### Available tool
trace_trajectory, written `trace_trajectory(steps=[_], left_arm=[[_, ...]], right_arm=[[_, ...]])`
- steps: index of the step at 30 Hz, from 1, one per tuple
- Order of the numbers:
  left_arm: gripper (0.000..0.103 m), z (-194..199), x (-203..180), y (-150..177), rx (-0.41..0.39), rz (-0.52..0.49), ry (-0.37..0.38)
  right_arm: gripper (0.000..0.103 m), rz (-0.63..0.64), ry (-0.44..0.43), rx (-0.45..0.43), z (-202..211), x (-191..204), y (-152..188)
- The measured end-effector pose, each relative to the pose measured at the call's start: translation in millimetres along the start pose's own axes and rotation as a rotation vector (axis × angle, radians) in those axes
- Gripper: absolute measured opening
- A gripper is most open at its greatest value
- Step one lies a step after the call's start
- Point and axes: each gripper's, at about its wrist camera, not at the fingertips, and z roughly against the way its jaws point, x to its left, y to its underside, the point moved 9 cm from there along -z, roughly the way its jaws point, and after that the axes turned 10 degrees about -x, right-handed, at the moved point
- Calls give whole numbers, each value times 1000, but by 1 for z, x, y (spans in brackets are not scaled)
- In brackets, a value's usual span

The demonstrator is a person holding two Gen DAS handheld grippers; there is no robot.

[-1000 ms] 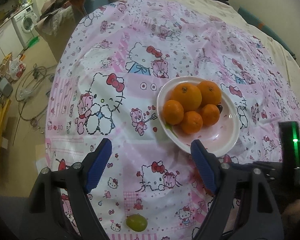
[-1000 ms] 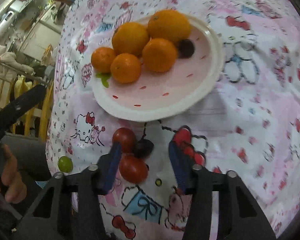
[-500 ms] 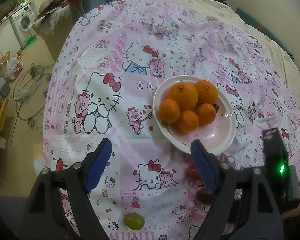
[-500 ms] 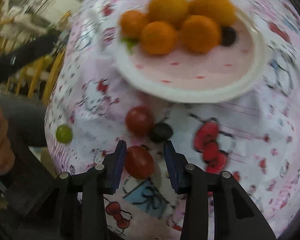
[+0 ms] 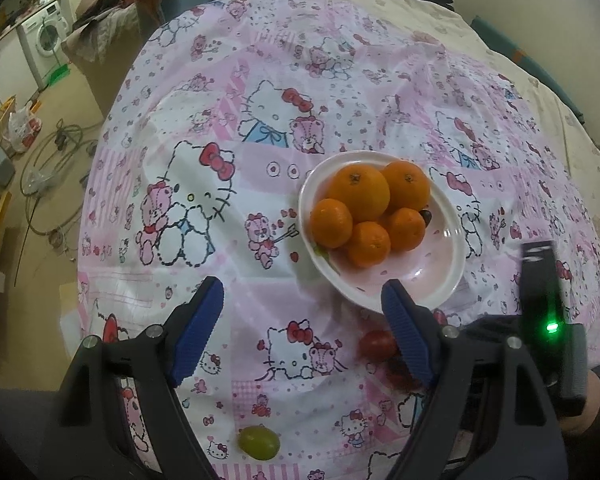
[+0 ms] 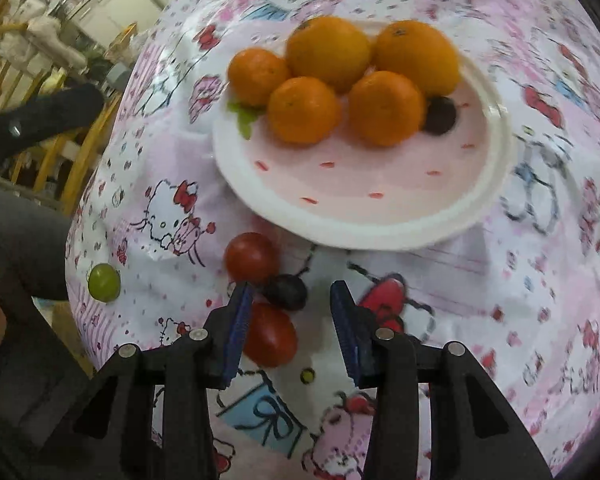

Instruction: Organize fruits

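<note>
My right claw [image 6: 291,322] hangs low over the cartoon-print cloth [image 6: 540,272] with its jaws parted and nothing clamped; an oval red tomato [image 6: 270,336] lies between the blue pads, right against the left pad [image 6: 238,324], with a clear gap to the right one. Just ahead of that left pad sits a dark grape [image 6: 286,291], and a rounder tomato [image 6: 251,257] lies just beyond it, the two touching or nearly so. Farther forward is the white plate [image 6: 360,224], holding five oranges [image 6: 328,58] bunched at its far side and another dark grape [image 6: 440,115] tucked against them on the right. Well off to the left of this claw a green grape [image 6: 104,282] lies alone near the cloth's edge. My left claw [image 5: 300,328] hovers wide open and empty over the cloth [image 5: 260,120]; the plate [image 5: 452,240] lies ahead and to its right, its near rim by the right pad. The green grape [image 5: 259,443] sits below, between the claw's arms, and the round tomato [image 5: 376,343] peeks out just left of the right finger.
</note>
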Motion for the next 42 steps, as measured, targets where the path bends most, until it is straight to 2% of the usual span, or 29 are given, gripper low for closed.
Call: trace_trajectory(steps=[3,11,14,20,21,22,23,30,33,35,36,37,38,39,41,42], left_arm=[[79,-1,-1,2,2,-13,-4],[79,-4,-2,3,8,-9,-4],[79,-5,-3,3,5,-21,-6],[79,-5,-1,3,6,-12,-7],[79,-4,-2,3,5,-12,-7],[79,-3,-2,2,3,-11,-5],[79,-3,-3,2,3,-11,-3],[79,-3,-5,1,-1,-13,4],[79,-2,-3,1,3,-11,-2],[79,-3,-2,2,8,-5,-3],[79,-3,-1,2,10,-2,-5],[79,-4,-1,2,13,1,-7],[79,-4,0,2,14,1,-10],[79,-5,0,2,13,-1,-15],[79,-7,2,2,11,-9,-28],[79,-7,3,2,8,-15,-40]], right_arm=[[44,19,-43,61,-13,10,6],[42,-49,-100,43,-15,7,-1],[45,-113,-145,34,-14,1,-5],[43,-40,-134,27,-14,8,-4],[38,-25,-128,28,-14,7,-3],[3,-20,-123,31,-15,7,-3],[0,-27,-128,37,-13,6,-2],[0,-42,-128,16,-3,7,3],[0,-94,-146,8,7,6,3],[7,-136,-157,0,15,6,3],[16,-138,-142,-16,22,6,4],[37,-133,-132,-25,26,6,5],[52,-132,-123,-28,28,7,7],[72,-135,-113,-31,27,8,9],[68,-114,-77,-28,17,10,11],[59,-93,-40,-26,8,9,11]])
